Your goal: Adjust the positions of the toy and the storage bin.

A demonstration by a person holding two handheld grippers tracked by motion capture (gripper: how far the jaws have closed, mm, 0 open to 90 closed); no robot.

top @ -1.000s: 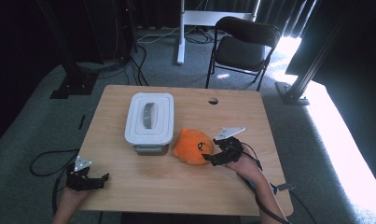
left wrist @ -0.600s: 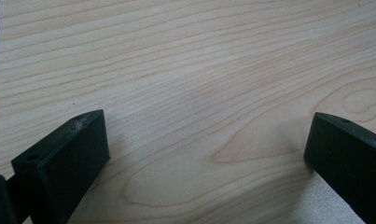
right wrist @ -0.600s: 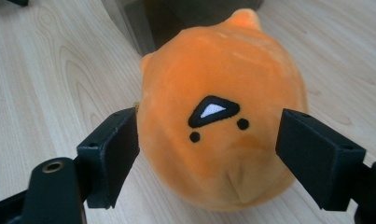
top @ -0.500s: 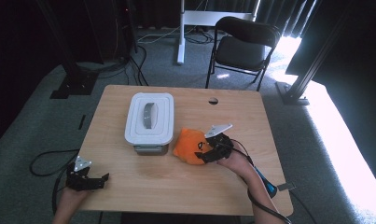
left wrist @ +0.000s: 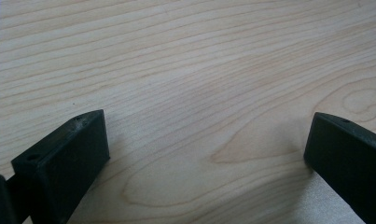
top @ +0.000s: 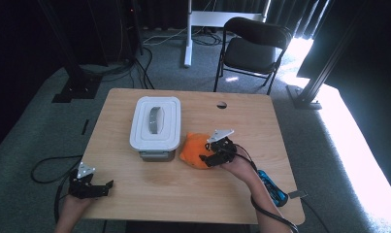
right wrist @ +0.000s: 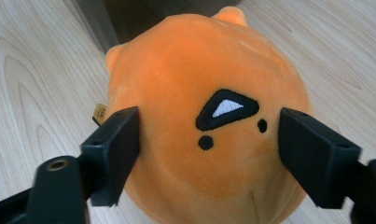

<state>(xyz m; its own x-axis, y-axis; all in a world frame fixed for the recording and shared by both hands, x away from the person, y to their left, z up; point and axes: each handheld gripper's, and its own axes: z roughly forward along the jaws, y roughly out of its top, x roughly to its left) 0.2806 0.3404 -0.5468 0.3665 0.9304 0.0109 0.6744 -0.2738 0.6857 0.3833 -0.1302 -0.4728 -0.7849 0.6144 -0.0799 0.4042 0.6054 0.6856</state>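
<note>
A pale wooden bench with rounded corners stands on grey carpet, with a small round hole near its far edge. Beyond it a black folding chair stands on the carpet, beside the white foot of a stand.

On the far left half of the bench sits a white lidded plastic box, its lid shut and a recessed handle along the top. Just beside the box, at its near right corner, lies a round orange plush toy; whether the two touch cannot be told. In the right gripper view the toy shows a black and white embroidered patch, two black dots, small ears and a little tag at its side.

The right hand-held gripper is at the toy, its jaws spread wide on either side of the plush body and close against its flanks, not squeezing it. A cable runs back from it along the forearm, past a blue object lying near the bench's right edge.

The left hand-held gripper rests at the near left corner of the bench, well apart from the box and toy. Its jaws stand wide apart over bare wood with nothing between them.
</note>
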